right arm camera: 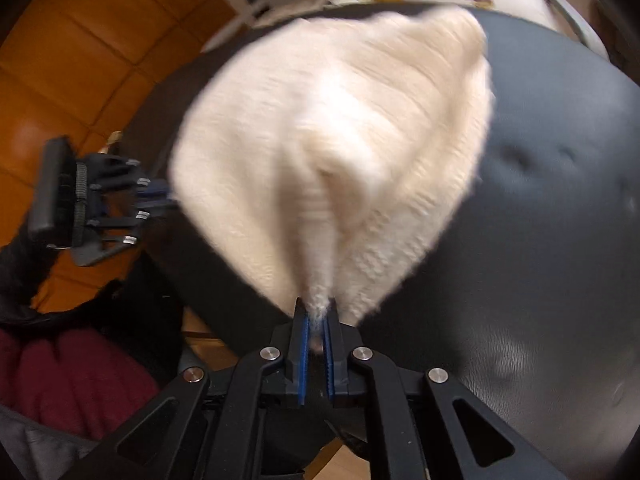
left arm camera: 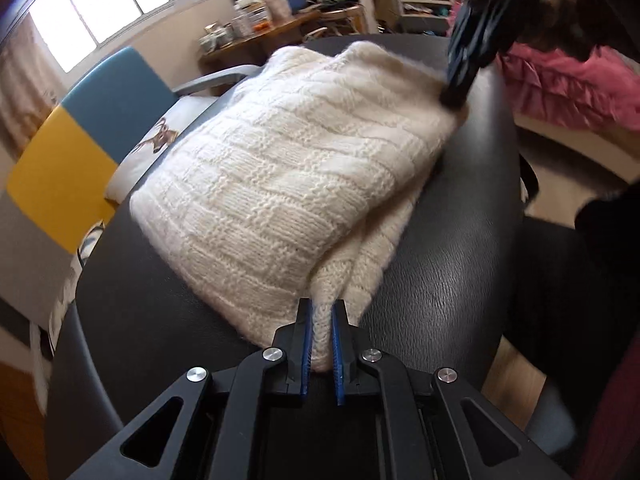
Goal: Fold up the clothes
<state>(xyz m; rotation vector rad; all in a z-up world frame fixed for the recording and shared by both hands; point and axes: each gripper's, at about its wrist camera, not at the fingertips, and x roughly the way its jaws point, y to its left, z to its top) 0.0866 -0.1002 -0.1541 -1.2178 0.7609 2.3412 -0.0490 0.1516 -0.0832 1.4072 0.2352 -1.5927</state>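
While the left gripper (left arm camera: 321,312) and right gripper (right arm camera: 317,310) each pinch a corner of the white sweater (left arm camera: 288,184) lying near the table's (left arm camera: 460,264) front edge, lifting both together, evenly, should keep the fold straight and unbunched.

The left gripper (left arm camera: 321,312) is a matte black plastic linkage frame whose two narrow fingers are lined with ribbed blue pads (left arm camera: 307,344). Four round silver screw heads (left arm camera: 274,354) mark its pivots, and triangular cut-outs pierce the outer arms. The right gripper (right arm camera: 316,312) has the same black frame, blue toothed pads and silver screws. A black sleeve (right arm camera: 16,264) covers the person's arm.
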